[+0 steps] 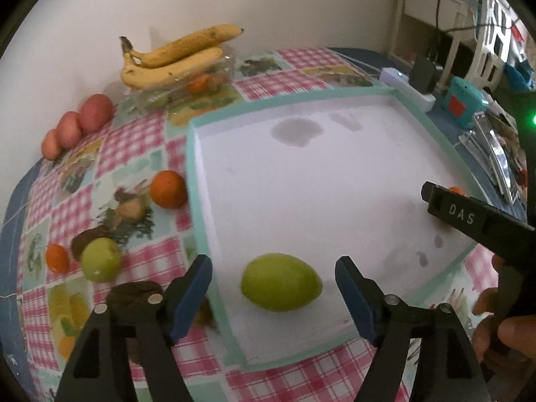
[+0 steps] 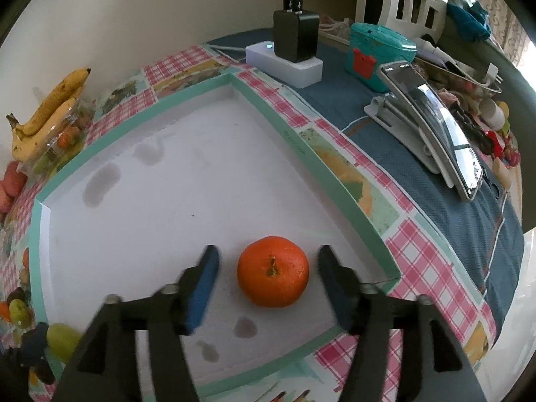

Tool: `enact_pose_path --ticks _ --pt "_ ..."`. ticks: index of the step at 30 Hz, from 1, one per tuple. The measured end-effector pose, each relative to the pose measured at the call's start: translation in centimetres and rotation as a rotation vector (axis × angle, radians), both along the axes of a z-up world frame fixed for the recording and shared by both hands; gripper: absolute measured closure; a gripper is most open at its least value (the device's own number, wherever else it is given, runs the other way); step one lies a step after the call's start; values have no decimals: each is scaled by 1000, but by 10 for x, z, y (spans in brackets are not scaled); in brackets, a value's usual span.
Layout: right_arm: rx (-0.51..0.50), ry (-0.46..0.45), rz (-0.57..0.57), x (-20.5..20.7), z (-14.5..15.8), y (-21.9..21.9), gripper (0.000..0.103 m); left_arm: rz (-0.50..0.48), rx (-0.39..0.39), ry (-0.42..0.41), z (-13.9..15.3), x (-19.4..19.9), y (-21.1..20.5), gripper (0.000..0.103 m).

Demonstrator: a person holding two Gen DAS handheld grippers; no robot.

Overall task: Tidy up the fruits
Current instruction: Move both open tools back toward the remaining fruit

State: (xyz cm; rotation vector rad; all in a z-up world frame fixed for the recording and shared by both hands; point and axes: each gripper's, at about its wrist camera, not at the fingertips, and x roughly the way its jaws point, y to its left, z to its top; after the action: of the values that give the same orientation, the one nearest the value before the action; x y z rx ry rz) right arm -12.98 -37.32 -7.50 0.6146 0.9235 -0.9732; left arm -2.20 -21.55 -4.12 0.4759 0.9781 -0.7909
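Left gripper (image 1: 273,296): jaws stood apart over the near left corner of the tray, blue pads clear of the fruit on both sides, nothing clamped.
Green fruit (image 1: 281,281): lay on the tray floor between those spread jaws, touching neither pad; judged as set down and let go.
Right gripper (image 2: 268,276): jaws likewise apart over the near right corner, pads just beside the fruit but not pressing it.
Orange (image 2: 273,271): sat stem-up on the tray floor between the right jaws, free of both; also judged delivered.
Tray (image 2: 318,164): shallow, white inside with a teal rim, otherwise bare apart from some grey stains; most of its floor was unused.
Done so far: two fruits inside the tray, one at each near corner.
Left on the cloth: a second orange (image 1: 167,189) just outside the tray's left rim, a green apple (image 1: 100,259) with a small orange (image 1: 56,258) beside it, and three red fruits (image 1: 80,124) by the wall.
Bananas (image 1: 174,57): rested on a clear container (image 1: 187,87) at the back, apart from the tray.
Progress: judged early, with most fruit not yet gathered.
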Motion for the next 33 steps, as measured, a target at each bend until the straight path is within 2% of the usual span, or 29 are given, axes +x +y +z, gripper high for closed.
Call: enact_pose_path --ticks 2,3,5,8,13,20,23,26,29,31,33 --pt "-21 -8 3 0 4 2 32 6 -25 13 8 2 6 3" --pt "-27 -13 7 0 6 3 24 10 -37 10 12 3 9 0" --pt "-45 -26 18 1 11 5 12 16 -53 -8 20 5 14 0" --pt "-78 -34 31 3 18 10 12 56 -24 -40 27 15 24 0" --pt "-117 -89 21 -4 31 11 12 176 -9 -31 29 45 54 0" --pt "-197 -66 77 2 44 23 12 408 -64 -125 57 93 119 0" --pt "-200 -111 104 4 51 29 12 495 -84 -153 67 108 143 0" --pt "-207 -138 147 10 55 37 12 597 -83 -143 72 124 171 0" --pt "-213 -147 220 21 58 49 12 638 -127 -121 73 136 193 0" --pt "-209 -161 248 26 60 55 12 656 -155 -145 75 139 206 0" --pt "-206 -175 297 34 62 65 12 695 -151 -193 74 143 221 0"
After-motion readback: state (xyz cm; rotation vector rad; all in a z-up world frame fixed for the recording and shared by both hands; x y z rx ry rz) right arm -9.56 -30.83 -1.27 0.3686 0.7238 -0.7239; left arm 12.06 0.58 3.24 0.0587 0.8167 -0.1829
